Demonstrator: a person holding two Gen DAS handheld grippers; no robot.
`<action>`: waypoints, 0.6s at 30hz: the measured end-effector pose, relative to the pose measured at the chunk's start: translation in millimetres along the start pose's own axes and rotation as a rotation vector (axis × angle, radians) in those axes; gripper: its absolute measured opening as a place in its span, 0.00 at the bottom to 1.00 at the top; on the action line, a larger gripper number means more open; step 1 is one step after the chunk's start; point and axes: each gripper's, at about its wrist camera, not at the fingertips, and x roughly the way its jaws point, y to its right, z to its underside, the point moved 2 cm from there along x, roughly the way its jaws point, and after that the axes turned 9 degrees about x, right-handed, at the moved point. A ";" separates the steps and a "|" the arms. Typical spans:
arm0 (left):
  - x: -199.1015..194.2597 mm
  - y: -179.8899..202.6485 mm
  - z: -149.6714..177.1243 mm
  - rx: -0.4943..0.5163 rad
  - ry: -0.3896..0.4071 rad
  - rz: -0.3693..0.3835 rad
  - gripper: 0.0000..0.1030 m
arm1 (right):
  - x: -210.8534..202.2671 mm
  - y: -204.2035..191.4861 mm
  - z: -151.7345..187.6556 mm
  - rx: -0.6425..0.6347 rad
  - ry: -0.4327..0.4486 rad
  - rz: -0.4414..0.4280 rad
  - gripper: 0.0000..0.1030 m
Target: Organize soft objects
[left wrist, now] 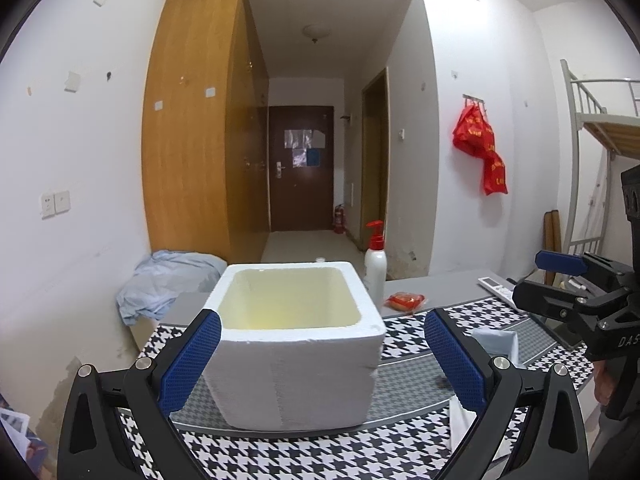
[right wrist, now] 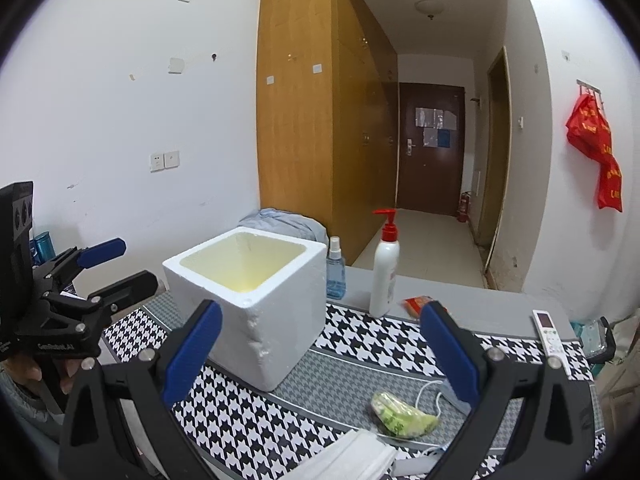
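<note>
nothing is packed yet, by the look of it: both your grippers, left (left wrist: pixel 322 364) and right (right wrist: pixel 320 354), are spread open and hold nothing. nearest your right gripper lie a white mask (right wrist: pixel 352 454), a green packet (right wrist: pixel 404 414) and a blue mask (right wrist: pixel 450 394), all loose on the cloth (right wrist: pixel 248 412). further off, the foam box (right wrist: pixel 256 300) looks empty, so every soft piece still has to go in. only the right view shows these items; the left view shows the box (left wrist: pixel 296 344) head-on between its fingers.
</note>
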 end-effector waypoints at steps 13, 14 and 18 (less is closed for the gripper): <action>10.7 27.8 16.0 0.004 -0.031 0.088 0.99 | -22.5 22.0 19.8 0.040 0.035 0.061 0.98; 11.3 30.3 16.6 0.007 -0.029 0.089 0.99 | -22.7 23.9 20.4 0.046 0.036 0.063 0.98; 14.8 38.0 20.0 0.009 -0.037 0.116 0.99 | -23.4 30.6 24.9 0.049 0.029 0.087 0.99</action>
